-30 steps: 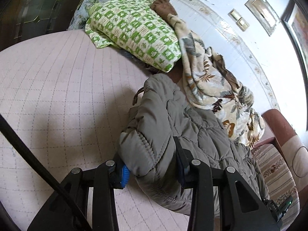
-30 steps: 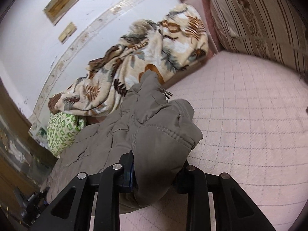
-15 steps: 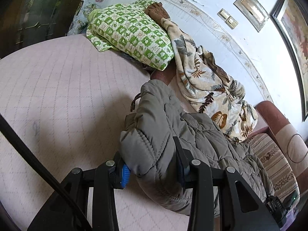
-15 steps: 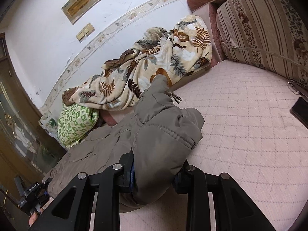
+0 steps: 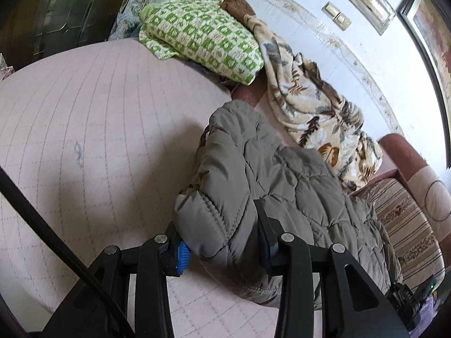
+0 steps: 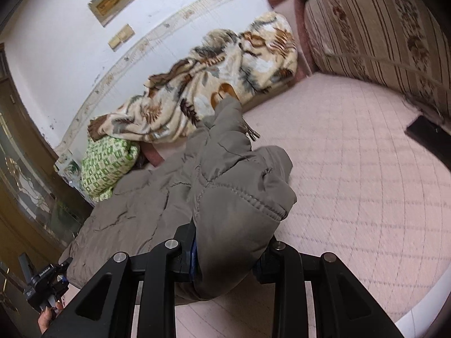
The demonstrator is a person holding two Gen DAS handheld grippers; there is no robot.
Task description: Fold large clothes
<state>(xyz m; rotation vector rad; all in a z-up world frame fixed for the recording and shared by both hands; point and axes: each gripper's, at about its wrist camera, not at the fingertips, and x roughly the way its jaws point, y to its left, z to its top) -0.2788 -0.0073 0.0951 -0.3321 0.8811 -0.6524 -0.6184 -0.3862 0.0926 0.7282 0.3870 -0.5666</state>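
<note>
A grey-olive quilted puffer jacket lies across the pink quilted mattress. My left gripper is shut on one thick padded end of the jacket, which bulges between the two black fingers. In the right wrist view the same jacket stretches away to the left, and my right gripper is shut on its other end, a bunched padded edge with a stitched hem. Both held ends sit just above the mattress. The other gripper's end of the jacket is partly hidden in each view.
A leaf-print blanket and a green checked pillow lie along the wall behind the jacket. A striped sofa cushion stands at the right of the bed. A dark flat object lies near it. A small camera is at lower left.
Both grippers keep their hold on the jacket. The views have shifted and tilted a little, and the jacket's held ends have moved slightly with them.
</note>
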